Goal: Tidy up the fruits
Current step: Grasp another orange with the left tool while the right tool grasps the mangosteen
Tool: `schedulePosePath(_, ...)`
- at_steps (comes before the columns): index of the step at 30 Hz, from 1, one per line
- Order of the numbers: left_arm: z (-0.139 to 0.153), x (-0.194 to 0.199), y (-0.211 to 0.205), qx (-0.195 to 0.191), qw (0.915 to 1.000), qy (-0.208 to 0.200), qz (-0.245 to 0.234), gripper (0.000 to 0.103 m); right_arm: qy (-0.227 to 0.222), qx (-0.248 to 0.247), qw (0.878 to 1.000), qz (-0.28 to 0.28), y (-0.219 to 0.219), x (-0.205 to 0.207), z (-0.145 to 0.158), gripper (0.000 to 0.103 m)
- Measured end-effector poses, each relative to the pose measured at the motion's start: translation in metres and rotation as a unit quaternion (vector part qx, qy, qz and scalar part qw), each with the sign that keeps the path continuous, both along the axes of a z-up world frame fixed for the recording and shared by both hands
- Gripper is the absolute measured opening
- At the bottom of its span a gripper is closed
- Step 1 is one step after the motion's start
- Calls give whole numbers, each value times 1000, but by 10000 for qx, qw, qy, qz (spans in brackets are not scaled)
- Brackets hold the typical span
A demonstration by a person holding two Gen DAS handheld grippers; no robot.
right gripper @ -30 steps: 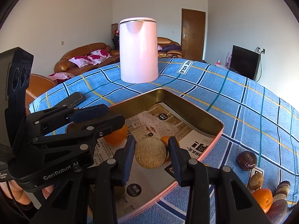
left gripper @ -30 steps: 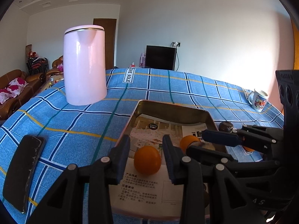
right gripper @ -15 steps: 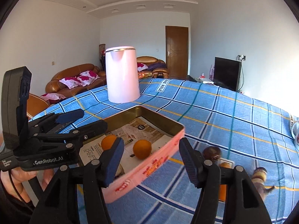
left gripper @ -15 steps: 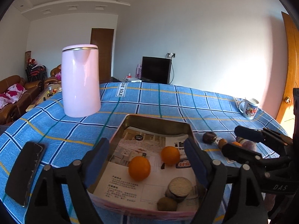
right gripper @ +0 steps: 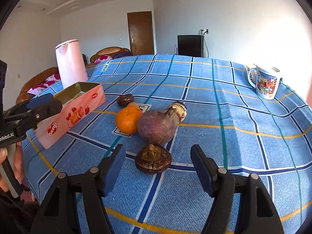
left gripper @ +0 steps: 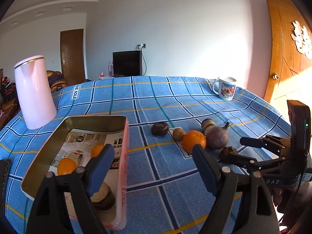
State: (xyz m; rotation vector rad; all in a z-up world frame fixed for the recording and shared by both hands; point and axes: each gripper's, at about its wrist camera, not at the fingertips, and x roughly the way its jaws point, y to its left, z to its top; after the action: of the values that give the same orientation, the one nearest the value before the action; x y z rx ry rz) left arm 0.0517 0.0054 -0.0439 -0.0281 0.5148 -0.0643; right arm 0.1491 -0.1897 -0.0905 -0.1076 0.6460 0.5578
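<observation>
A pink tin box (left gripper: pixel 124 148) (right gripper: pixel 74 113) holds two oranges (left gripper: pixel 66 165) and a round biscuit-like piece (left gripper: pixel 102 195). Loose fruit lies on the blue checked cloth to its right: an orange (left gripper: pixel 194 140) (right gripper: pixel 127 120), a purple round fruit (left gripper: pixel 217 137) (right gripper: pixel 157 126), a dark wrinkled fruit (right gripper: pixel 153 160) (left gripper: pixel 227 152), a dark one (left gripper: pixel 160 128) (right gripper: pixel 125 99) and a small brown one (left gripper: pixel 178 134). My left gripper (left gripper: pixel 152 167) is open and empty, between box and fruit. My right gripper (right gripper: pixel 156 169) is open and empty, its jaws either side of the wrinkled fruit.
A pink kettle (left gripper: pixel 34 91) (right gripper: pixel 71 64) stands behind the box. A printed mug (left gripper: pixel 225 87) (right gripper: pixel 266 83) stands at the far right. A dark phone-like slab (left gripper: pixel 3 171) lies at the left edge.
Both grippers let go of their fruit in the box, opened wide and swung right, from over the box to the loose fruit on the cloth.
</observation>
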Motion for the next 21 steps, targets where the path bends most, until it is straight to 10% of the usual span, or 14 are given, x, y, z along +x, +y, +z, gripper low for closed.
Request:
schedulePosePath(7,-6,19,-20,36,9992,306,-273,84,363,-295,9988,168,9,9,-11,46)
schedulePosePath(21,-25,70,-55,-2,9922,1076,-625,77,-100,30,9984,-547,-37,15,10,46)
